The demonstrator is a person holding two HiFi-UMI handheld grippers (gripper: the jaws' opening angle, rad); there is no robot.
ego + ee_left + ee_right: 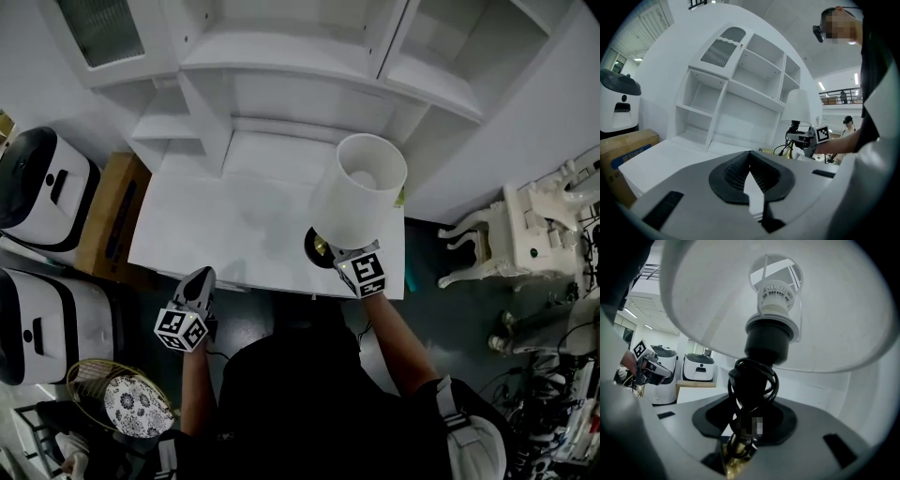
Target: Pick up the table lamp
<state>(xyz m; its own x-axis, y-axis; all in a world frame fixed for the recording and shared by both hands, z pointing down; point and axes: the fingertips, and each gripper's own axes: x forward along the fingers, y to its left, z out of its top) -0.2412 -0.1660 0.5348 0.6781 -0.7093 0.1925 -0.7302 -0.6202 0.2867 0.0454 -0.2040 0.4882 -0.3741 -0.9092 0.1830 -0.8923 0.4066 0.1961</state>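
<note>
White hutch shelves (281,56) stand at the back of a pale desk (216,225), with two white machines with black tops (37,187) and a cardboard box (108,216) off to its left and an ornate white chair (506,234) off to its right

Over the desk's front right part is the table lamp (361,192). It stands upright, its long axis close to vertical: the white shade is on top with its open mouth facing up toward the head camera, and the dark and gold base points down at the desk. From these views I cannot tell whether the base touches the desk or hangs just above it

The right gripper (339,255) reaches in level from the desk's front edge, and its tongs are clamped on the lamp's slim stem below the shade. In the right gripper view a black cord (752,380) is wound round that stem just above the pads, with the socket (773,296) inside the shade overhead

The left gripper (201,277) is at the desk's front edge, well apart from the lamp, pointing toward the shelves. Its tongs are together with nothing between them
</note>
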